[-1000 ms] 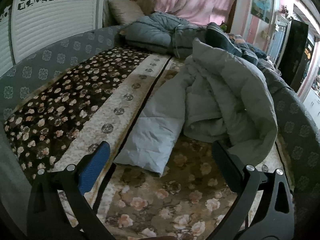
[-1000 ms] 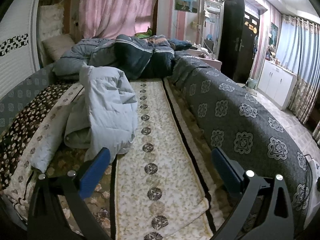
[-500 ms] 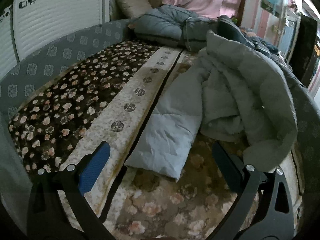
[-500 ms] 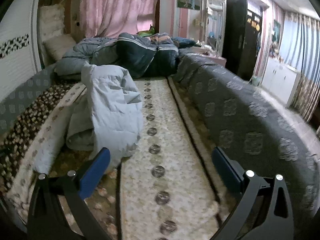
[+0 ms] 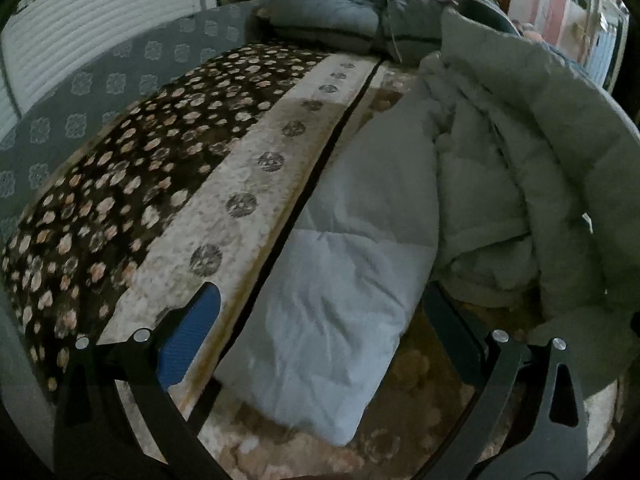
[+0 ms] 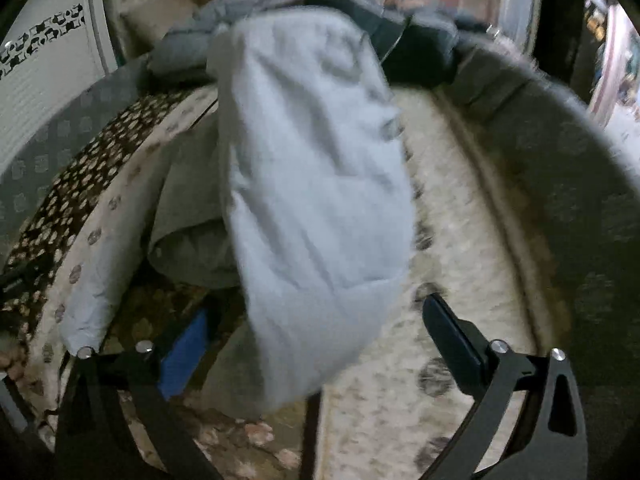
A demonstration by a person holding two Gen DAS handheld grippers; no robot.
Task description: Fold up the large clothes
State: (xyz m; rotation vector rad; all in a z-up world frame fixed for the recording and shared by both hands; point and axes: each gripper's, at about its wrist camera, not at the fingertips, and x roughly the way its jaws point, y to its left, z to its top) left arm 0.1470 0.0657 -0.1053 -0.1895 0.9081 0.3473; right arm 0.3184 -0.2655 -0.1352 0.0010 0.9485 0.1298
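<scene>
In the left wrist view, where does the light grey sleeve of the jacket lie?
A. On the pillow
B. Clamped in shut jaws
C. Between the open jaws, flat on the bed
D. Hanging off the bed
C: the sleeve lies flat on the bed, in front of the left gripper, whose jaws stand wide apart.

Pale grey padded coat (image 5: 460,184) heaped on a patterned bedspread (image 5: 224,184).
One sleeve (image 5: 332,320) lies flat, its cuff end between the spread fingers of the left gripper (image 5: 320,336), which grips nothing. Folded dark quilts (image 5: 344,16) sit beyond, near a white louvred panel (image 5: 100,36).
</scene>
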